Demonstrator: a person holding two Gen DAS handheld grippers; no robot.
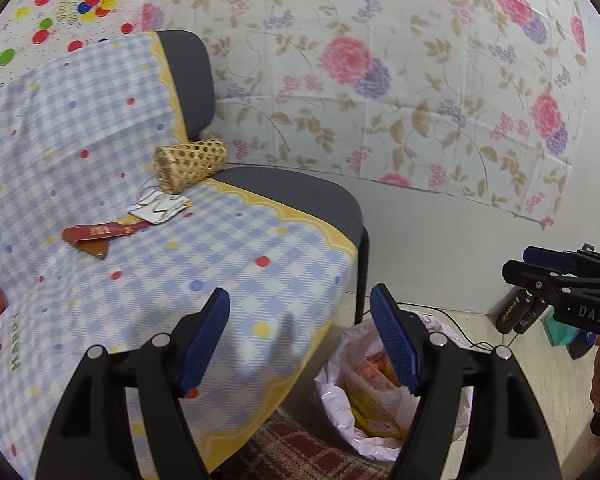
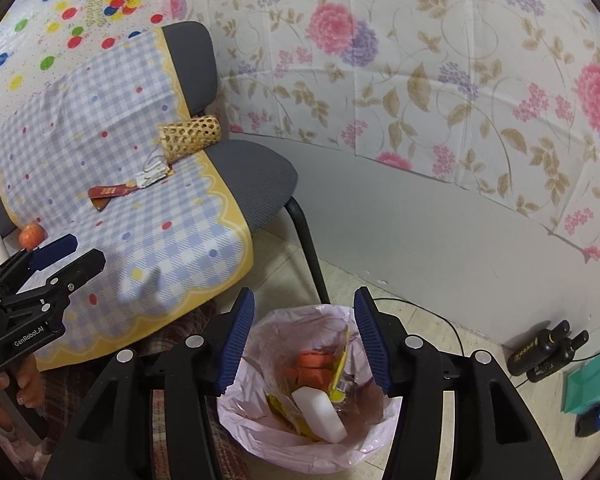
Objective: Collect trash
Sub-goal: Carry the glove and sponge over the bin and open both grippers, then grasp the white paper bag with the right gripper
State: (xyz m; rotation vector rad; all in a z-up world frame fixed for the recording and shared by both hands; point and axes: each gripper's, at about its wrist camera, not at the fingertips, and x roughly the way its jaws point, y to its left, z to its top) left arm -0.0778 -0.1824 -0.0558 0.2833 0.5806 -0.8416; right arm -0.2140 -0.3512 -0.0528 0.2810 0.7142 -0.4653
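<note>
Woven basket & red wrapper on chair cloth.

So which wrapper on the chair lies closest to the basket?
The white wrapper, right beside the woven basket; the red wrapper lies further forward.

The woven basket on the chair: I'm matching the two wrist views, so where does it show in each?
Left wrist view: the woven basket lies on its side left of centre, on the checked cloth.
Right wrist view: the woven basket is upper left, at the cloth's yellow edge.
Shared landmark: the red wrapper lies below-left of it in both.
</note>
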